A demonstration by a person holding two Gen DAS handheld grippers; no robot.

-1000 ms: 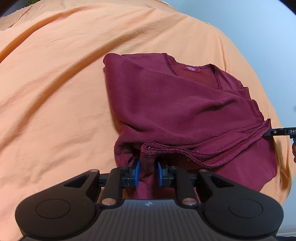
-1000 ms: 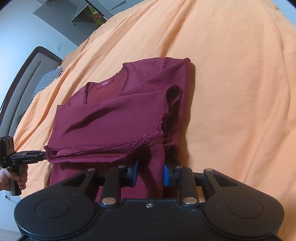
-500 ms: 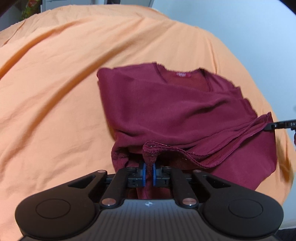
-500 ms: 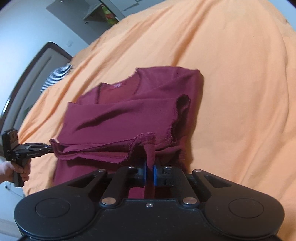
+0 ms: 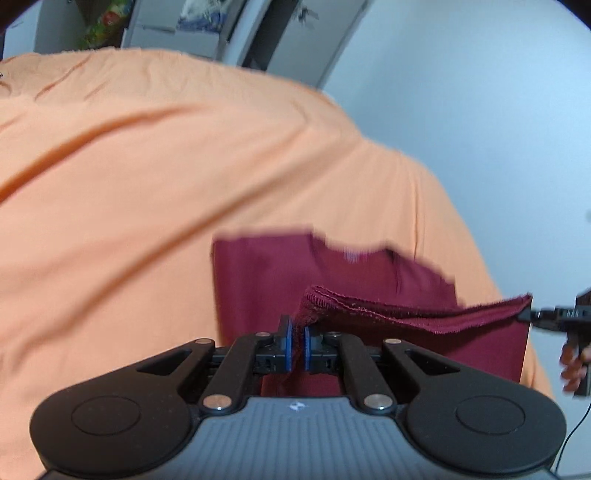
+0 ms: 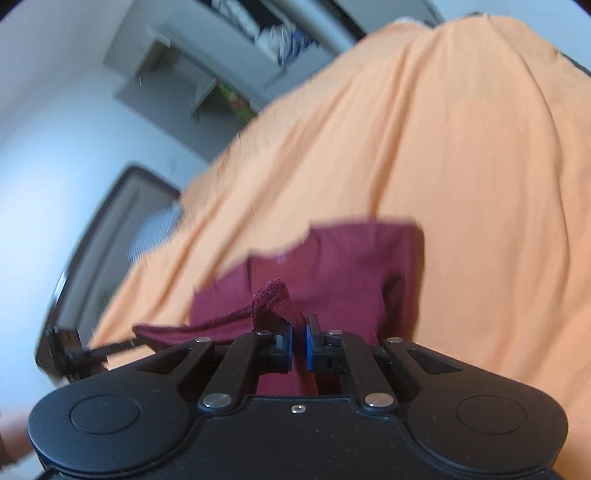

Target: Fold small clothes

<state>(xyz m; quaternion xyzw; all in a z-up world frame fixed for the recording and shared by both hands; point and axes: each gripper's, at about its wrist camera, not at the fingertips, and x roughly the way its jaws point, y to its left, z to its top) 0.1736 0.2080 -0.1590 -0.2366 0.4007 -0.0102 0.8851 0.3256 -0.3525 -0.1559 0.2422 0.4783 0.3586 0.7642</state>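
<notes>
A dark red sweater (image 5: 266, 280) lies on the orange bedsheet (image 5: 147, 177), neckline and label far from me. My left gripper (image 5: 296, 345) is shut on the left corner of its bottom hem. My right gripper (image 6: 297, 341) is shut on the other hem corner. The hem (image 5: 406, 314) hangs stretched between both, lifted above the rest of the sweater (image 6: 343, 258). In the left wrist view the right gripper's tip (image 5: 546, 315) shows at the far right, with a hand below it. Both views are motion-blurred.
The orange sheet (image 6: 443, 147) covers the bed all round the sweater. A dark headboard (image 6: 92, 236) and a checked pillow (image 6: 155, 229) lie to the left in the right wrist view. Shelves and cupboards (image 5: 207, 29) stand beyond the bed.
Both grippers, open a second ago, have shut on the hem corners. They have since lifted the hem and carried it forward over the sweater toward the neckline, the views tilting up.
</notes>
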